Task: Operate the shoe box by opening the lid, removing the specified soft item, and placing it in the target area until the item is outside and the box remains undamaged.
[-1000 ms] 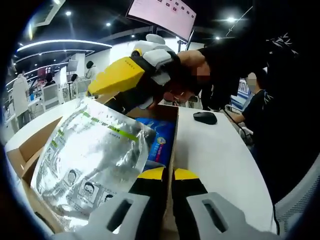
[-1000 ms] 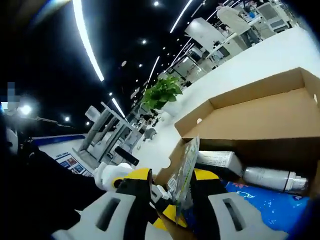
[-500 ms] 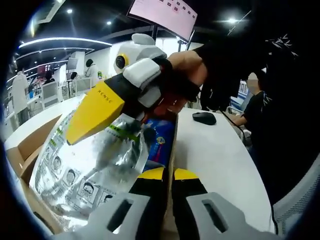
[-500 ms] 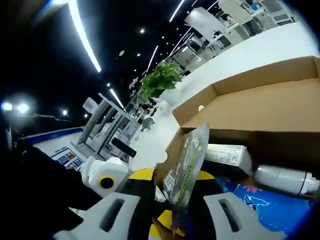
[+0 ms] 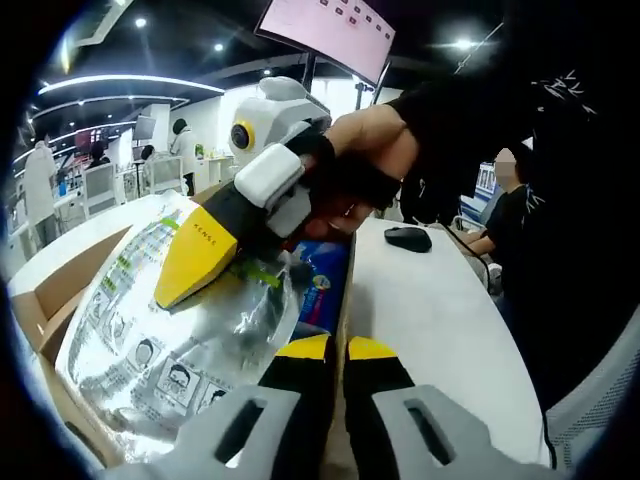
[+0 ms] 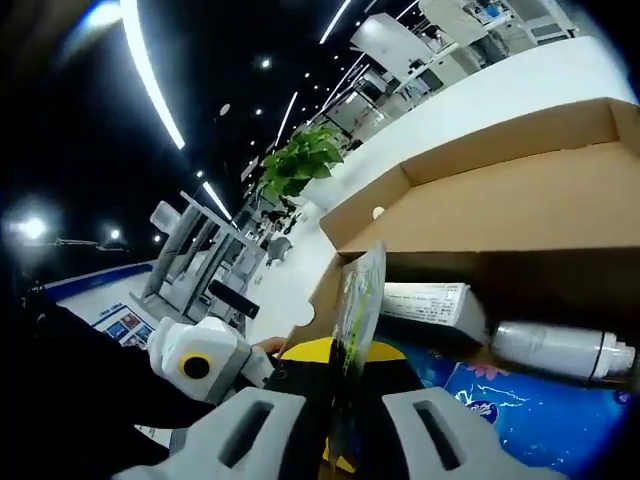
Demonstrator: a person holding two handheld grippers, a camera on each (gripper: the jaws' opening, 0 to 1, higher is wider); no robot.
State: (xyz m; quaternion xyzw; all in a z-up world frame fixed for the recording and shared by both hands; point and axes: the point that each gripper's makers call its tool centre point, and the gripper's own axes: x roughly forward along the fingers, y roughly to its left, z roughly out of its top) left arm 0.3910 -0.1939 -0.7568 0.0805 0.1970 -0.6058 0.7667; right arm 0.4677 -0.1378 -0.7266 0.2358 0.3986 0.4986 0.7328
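A silver foil pouch (image 5: 150,330) with green stripes and printed figures leans out of the open cardboard shoe box (image 5: 60,285). My right gripper (image 5: 195,275) comes in from above with its yellow jaw lying on the pouch's upper edge. In the right gripper view the pouch (image 6: 358,295) stands edge-on between the jaws of my right gripper (image 6: 345,362), which is shut on it. My left gripper (image 5: 340,350) is shut on the box's right wall (image 5: 348,270). The box lid (image 6: 500,200) lies folded back.
Inside the box lie a blue packet (image 6: 530,410), a white bottle (image 6: 555,350) and a white carton (image 6: 425,300). A black mouse (image 5: 410,236) sits on the white table (image 5: 440,320). A person (image 5: 520,200) sits at the far right.
My right gripper has come down onto the pouch's upper edge and its jaws have drawn together on it. The left gripper has kept its hold on the box wall.
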